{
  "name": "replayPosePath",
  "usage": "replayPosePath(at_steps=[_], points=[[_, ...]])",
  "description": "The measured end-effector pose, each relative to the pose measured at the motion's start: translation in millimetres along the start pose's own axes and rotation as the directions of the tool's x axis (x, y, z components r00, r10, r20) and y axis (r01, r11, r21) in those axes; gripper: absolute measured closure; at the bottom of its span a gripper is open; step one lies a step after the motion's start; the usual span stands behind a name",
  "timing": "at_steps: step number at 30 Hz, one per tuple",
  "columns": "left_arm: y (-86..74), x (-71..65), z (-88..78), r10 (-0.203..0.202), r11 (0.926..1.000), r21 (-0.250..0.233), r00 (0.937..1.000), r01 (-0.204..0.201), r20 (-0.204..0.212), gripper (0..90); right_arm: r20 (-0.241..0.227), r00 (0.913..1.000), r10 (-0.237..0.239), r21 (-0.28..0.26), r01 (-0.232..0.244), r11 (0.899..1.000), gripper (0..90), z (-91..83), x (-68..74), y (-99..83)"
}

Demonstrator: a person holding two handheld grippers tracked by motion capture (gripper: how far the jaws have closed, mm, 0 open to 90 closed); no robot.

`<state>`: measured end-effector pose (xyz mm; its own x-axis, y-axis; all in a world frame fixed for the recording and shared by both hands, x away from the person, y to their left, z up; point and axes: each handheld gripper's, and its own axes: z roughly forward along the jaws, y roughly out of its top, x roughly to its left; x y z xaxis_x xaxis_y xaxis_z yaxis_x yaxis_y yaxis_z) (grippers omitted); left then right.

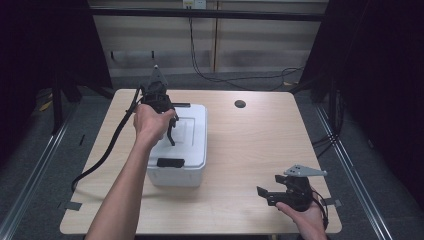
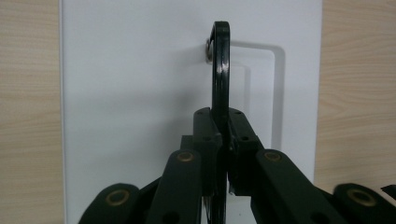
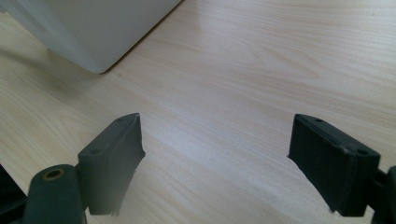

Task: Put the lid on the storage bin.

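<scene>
A white rectangular plastic box (image 1: 181, 150) sits left of centre on the light wooden counter (image 1: 250, 150), its black hinged handle (image 2: 220, 70) raised upright (left gripper view shows its rivet). The left gripper (image 1: 170, 131) has its fingers clamped on that handle; the right gripper (image 3: 233, 163) hovers over bare wood, fingers spread wide, holding nothing.

White lidded box (image 1: 184, 145) on table, black handle (image 2: 220, 74) raised upright
</scene>
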<state>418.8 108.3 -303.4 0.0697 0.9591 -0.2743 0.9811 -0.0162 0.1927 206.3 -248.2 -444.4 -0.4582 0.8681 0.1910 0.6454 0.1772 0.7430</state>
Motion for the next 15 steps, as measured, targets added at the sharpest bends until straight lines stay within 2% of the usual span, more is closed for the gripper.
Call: replayPosePath(at_steps=[2, 10, 15], points=[[-0.5, -1.4, 1.5, -0.001, 1.0000, -0.004, 0.9999, 0.000, -0.011, 84.0, 0.000, 1.0000, -0.001, 0.001, 0.001, 1.000, 16.9, 0.0, 0.0, 0.0], [-0.1, -1.7, 3.6, 0.007, 1.0000, -0.003, 1.0000, -0.007, -0.003, 83.5, -0.001, 1.0000, -0.002, 0.000, 0.002, 1.000, 16.9, -0.1, 0.1, 0.0], [1.6, 1.0, 1.7, 0.030, 0.9995, -0.008, 0.9995, -0.030, 0.010, 81.7, -0.002, 1.0000, -0.001, 0.000, 0.001, 1.000, 16.9, -0.2, 0.0, -0.1]])
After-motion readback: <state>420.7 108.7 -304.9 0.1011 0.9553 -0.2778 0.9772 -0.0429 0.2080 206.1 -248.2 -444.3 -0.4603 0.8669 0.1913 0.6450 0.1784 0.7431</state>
